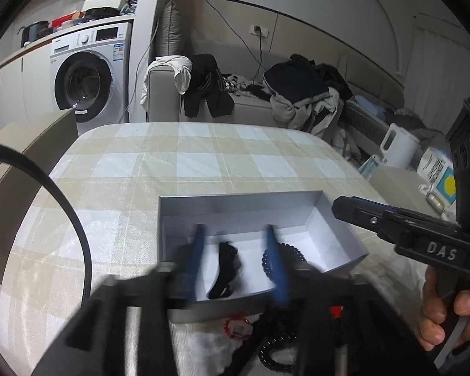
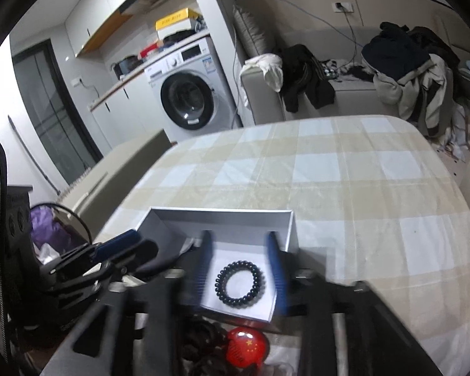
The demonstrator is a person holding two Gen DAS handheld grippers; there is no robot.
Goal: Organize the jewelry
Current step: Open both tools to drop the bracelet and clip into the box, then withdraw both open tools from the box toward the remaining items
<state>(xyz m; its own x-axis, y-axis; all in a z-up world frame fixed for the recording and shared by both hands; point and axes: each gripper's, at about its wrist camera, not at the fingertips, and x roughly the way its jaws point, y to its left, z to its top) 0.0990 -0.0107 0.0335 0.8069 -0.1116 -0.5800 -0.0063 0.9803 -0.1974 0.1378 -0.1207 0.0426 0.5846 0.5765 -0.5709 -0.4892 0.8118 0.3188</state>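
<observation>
Nearest the right wrist camera, the right gripper stood part open and held nothing, its fingers straddling the dark bead bracelet lying flat in the white box on the desk. The left gripper, likewise part open and empty, hung over a black hair tie. The bracelet looked light, smooth and floppy; being a ring, it had no long axis, so pinching across one strand seemed best.

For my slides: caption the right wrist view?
Open right gripper poised over a black bead bracelet in the white box.
</observation>
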